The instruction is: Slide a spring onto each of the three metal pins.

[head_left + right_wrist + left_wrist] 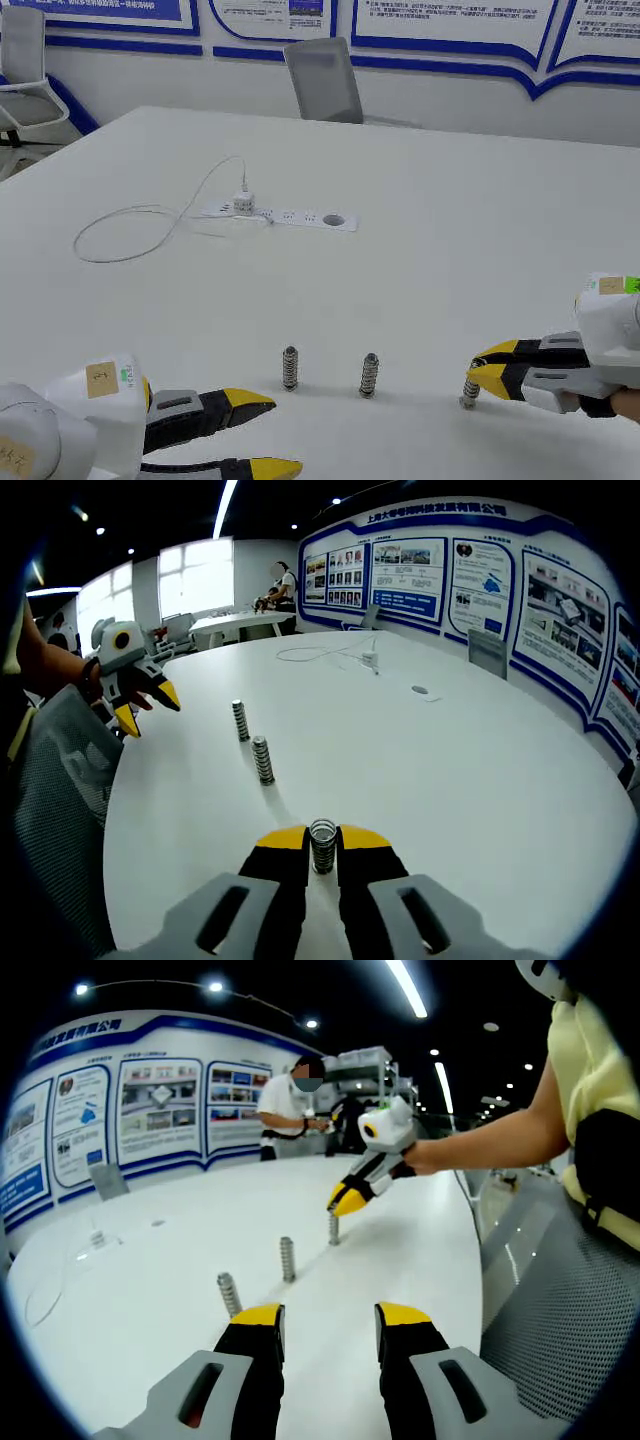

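Your white table (450, 230) spreads across the head view. A grey chair (322, 80) sits at its far edge at 12 o'clock, and a white power strip (290, 215) with a looped cable (130, 225) lies toward 10 o'clock. Your left gripper (284, 435) is at 7 o'clock with its yellow-tipped jaws spread apart, well clear of the springs. Your right gripper (476, 363) reaches in from 4 o'clock, jaws pinching the top of the right-hand spring (469, 392). In the right gripper view that spring (322, 845) stands upright between the tips. The middle spring (369, 375) and the left-hand spring (290, 368) stand upright near 6 o'clock, in a row with it. The pins inside the coils are too hidden to make out.
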Tool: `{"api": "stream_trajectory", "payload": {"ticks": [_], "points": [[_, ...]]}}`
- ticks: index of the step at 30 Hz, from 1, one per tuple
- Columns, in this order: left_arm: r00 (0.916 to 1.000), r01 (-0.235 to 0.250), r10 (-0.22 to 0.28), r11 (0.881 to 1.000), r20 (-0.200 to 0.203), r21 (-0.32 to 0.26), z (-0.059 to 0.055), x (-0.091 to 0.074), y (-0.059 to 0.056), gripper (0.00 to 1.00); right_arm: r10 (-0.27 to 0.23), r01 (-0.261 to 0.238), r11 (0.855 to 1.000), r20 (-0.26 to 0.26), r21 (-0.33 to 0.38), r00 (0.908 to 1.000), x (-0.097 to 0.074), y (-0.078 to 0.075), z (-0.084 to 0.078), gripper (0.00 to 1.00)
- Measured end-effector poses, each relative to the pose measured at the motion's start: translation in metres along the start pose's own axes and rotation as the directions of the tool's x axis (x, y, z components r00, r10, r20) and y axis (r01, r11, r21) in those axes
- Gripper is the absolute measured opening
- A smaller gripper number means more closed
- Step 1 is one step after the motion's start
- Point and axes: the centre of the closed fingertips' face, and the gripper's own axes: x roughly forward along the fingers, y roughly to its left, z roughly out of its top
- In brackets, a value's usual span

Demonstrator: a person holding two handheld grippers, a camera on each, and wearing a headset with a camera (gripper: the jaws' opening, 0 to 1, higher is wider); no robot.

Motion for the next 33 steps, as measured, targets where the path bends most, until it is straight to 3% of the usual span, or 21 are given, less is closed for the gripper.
{"api": "stream_trajectory", "payload": {"ticks": [33], "points": [[1.0, 0.005, -0.005, 1.0, 0.004, -0.002, 0.001, 0.003, -0.002, 0.38, -0.003, 0.004, 0.999, -0.026, 0.035, 0.9997, 0.007, 0.002, -0.015, 0.15]]}}
